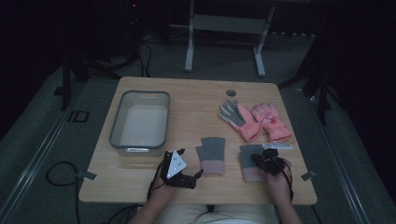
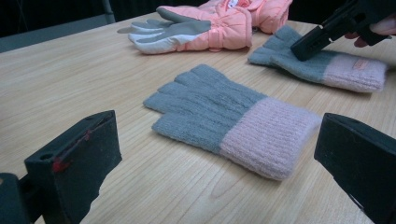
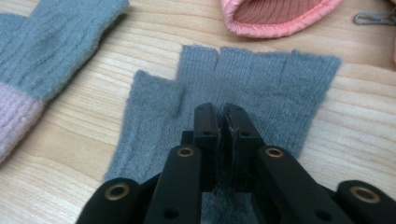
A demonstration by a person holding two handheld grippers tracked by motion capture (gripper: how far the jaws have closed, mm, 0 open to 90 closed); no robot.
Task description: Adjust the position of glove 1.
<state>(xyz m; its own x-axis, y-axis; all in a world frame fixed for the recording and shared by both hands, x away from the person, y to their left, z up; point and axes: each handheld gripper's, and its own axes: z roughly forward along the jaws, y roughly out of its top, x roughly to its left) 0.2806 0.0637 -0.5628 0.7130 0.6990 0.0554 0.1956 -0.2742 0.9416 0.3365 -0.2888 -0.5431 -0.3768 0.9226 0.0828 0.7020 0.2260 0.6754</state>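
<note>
Two grey fingerless knit gloves with pink cuffs lie flat near the table's front edge. My left gripper (image 1: 191, 162) (image 2: 217, 163) stands open just left of the left knit glove (image 1: 211, 154) (image 2: 224, 116) (image 3: 51, 42), its jaws wide apart and nothing between them. My right gripper (image 1: 261, 156) (image 3: 223, 112) points down onto the palm of the right knit glove (image 1: 248, 161) (image 2: 327, 65) (image 3: 261, 74). Its jaws are together, tips on the flat fabric, with no fold lifted.
A grey plastic bin (image 1: 116, 121) stands at the table's left. Two salmon-pink padded gloves (image 1: 240, 119) (image 1: 272, 122) (image 2: 196, 30) lie at the right rear, one palm up. A small metal clip (image 1: 278, 146) (image 3: 373, 17) lies beside the right gripper. A round hole (image 1: 231, 92) is near the back edge.
</note>
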